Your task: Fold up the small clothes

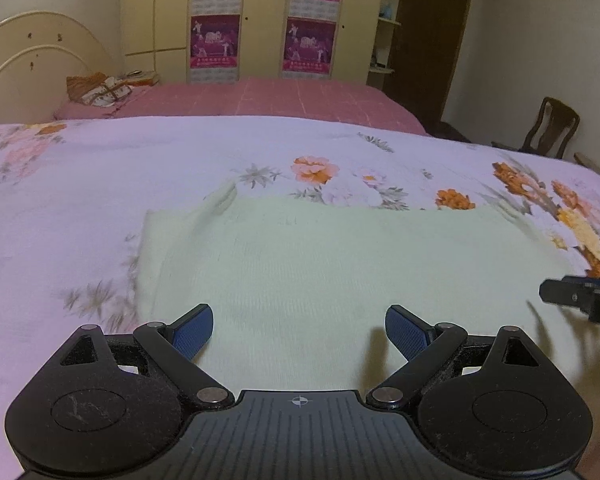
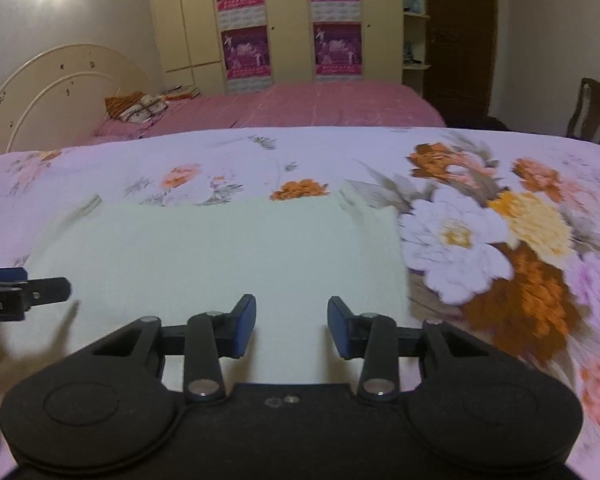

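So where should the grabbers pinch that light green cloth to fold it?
Probably at the two near corners of the light green cloth, one for each gripper, coming in low from the near edge. It lies flat on the floral bedsheet, so only its thin edges give the fingers something to pinch.

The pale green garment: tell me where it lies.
The garment lies flat on the floral bedspread, just ahead of both grippers; in the right wrist view its right edge borders a large white printed flower.
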{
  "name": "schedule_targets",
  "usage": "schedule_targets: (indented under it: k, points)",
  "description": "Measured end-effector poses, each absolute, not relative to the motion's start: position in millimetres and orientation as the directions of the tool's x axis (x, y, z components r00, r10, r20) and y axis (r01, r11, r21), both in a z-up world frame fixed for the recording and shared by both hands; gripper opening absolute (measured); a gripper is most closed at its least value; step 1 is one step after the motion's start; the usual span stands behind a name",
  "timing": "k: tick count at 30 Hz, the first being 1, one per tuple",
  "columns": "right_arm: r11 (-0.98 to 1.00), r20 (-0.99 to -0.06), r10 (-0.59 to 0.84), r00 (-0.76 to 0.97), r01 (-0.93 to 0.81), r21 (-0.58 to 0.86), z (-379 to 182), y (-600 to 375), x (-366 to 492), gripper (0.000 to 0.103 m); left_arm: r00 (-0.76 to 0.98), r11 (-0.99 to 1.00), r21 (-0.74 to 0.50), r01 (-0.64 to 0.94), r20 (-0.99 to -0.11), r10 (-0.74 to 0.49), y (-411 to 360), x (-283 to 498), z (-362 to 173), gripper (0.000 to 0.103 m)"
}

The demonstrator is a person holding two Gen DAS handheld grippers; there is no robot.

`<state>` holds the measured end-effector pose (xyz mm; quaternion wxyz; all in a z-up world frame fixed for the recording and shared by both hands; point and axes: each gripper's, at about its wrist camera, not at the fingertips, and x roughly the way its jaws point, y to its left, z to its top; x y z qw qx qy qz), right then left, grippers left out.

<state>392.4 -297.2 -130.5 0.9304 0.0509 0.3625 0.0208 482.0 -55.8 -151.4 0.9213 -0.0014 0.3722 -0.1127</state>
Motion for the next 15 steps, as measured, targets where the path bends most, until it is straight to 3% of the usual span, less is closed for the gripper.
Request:
schedule_targets:
  k: [7, 10, 15]
  points:
    - [1.0, -0.712, -0.008, 0.702, 0.023, 0.012, -152, -312, 432, 0.036, 0.7, 0.984, -0.038, 0.175, -0.698, -0.151, -36, 505, -171, 0.092]
    - [0.998, -0.71, -0.002, 0.704, 0.04, 0.037, -152, -326, 432, 0.033, 0.7, 0.985, -0.029, 0.173, -0.7, -0.143, -36, 504, -167, 0.092]
    - [0.999, -0.678, 0.03, 0.735, -0.015, 0.028, -139, -304, 449, 0.038, 0.719, 0.978, -0.025, 0.209, -0.674, -0.171, -57, 520, -155, 0.092]
